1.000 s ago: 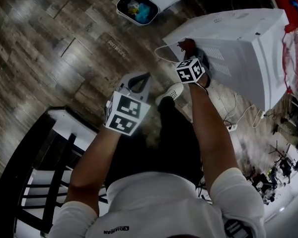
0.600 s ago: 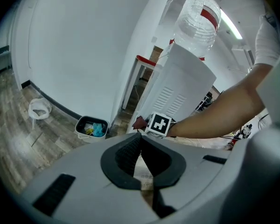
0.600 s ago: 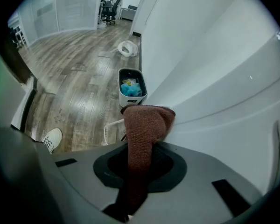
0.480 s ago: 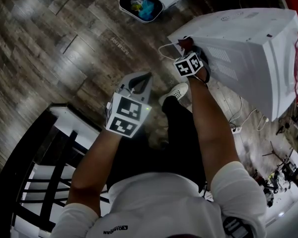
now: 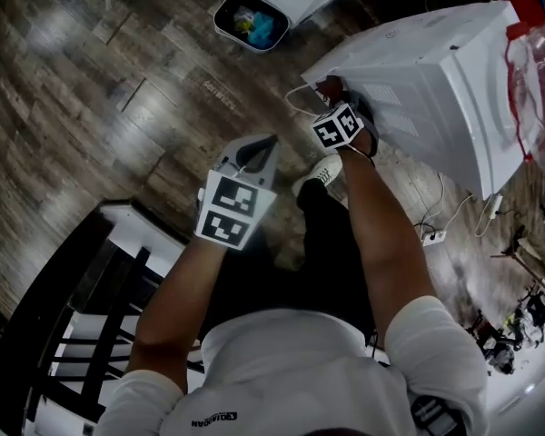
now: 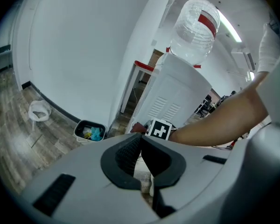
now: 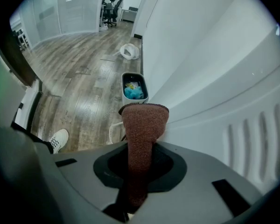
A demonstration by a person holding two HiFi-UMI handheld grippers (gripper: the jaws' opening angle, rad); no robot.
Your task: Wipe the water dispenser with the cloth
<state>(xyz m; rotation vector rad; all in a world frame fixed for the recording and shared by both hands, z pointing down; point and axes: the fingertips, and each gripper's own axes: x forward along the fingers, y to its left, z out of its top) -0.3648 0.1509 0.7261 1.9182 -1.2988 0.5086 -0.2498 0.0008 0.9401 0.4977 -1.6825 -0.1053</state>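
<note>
Dark wood-plank floor [image 5: 91,107], plain white wall [image 6: 84,55] behind. Open office space with chairs far off in the right gripper view. A black rack [image 5: 64,316] sits by your left side. A white cable [image 5: 295,98] loops on the floor next to the dispenser [image 5: 427,80], and a power strip [image 5: 430,237] lies near its base.

The dispenser is a white cabinet with vent slots on the panel facing you and a clear bottle [image 6: 195,29] with a red band upside down on top. Water level in the bottle is not readable.

A small bin [image 5: 221,21] stands on the floor against the wall, near the dispenser, with blue and yellow scraps inside. A white bag [image 7: 129,52] lies further along the wall.

Your right gripper [image 7: 139,169] is clamped on the cloth [image 7: 142,129], reddish brown, sticking out past the jaws at the dispenser's low near corner. It probably touches the panel, but the angle is poor.

Your left gripper [image 6: 141,143] has its jaws together with nothing between them, held in the air over the floor, well apart from the dispenser. Your white shoe [image 5: 316,173] is between the two grippers.
</note>
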